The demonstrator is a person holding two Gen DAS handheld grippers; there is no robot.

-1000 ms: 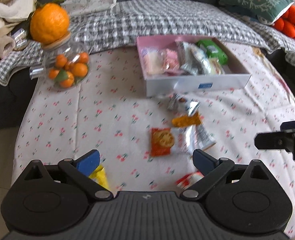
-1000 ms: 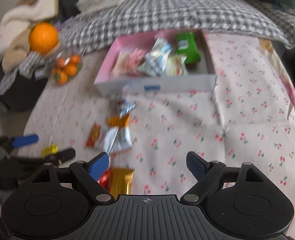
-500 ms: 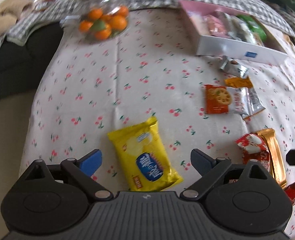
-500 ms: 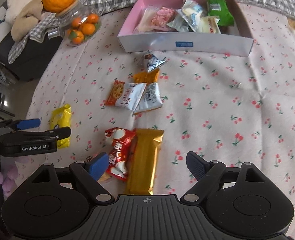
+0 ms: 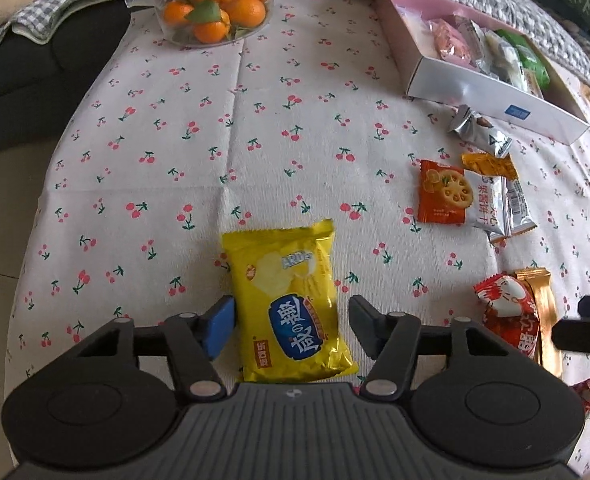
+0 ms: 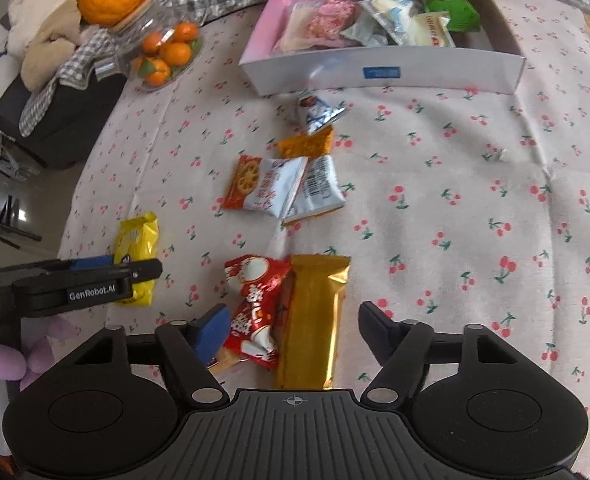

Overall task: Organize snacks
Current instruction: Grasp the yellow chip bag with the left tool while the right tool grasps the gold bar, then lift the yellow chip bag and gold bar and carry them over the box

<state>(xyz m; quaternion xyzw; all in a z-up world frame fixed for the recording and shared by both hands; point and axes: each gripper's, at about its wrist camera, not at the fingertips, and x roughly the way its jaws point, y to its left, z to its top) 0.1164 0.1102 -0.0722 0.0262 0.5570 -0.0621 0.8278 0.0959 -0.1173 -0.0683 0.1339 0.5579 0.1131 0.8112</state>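
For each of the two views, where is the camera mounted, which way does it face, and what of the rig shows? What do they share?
Left wrist: sits on the left claw, looking forward and down at the yellow chip bag between its open fingers; the right claw's tip shows at the right edge.
Right wrist: sits on the right claw, looking down at the red packet and gold bar; the left claw shows at left.
Shared: yellow chip bag, snack box, jar of oranges, cherry tablecloth.

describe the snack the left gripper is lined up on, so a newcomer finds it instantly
On the cherry-print tablecloth, well short of the pink snack box, lies a yellow chip bag between the open left gripper fingers. It is the only yellow packet, with a blue oval label, apart from the others.
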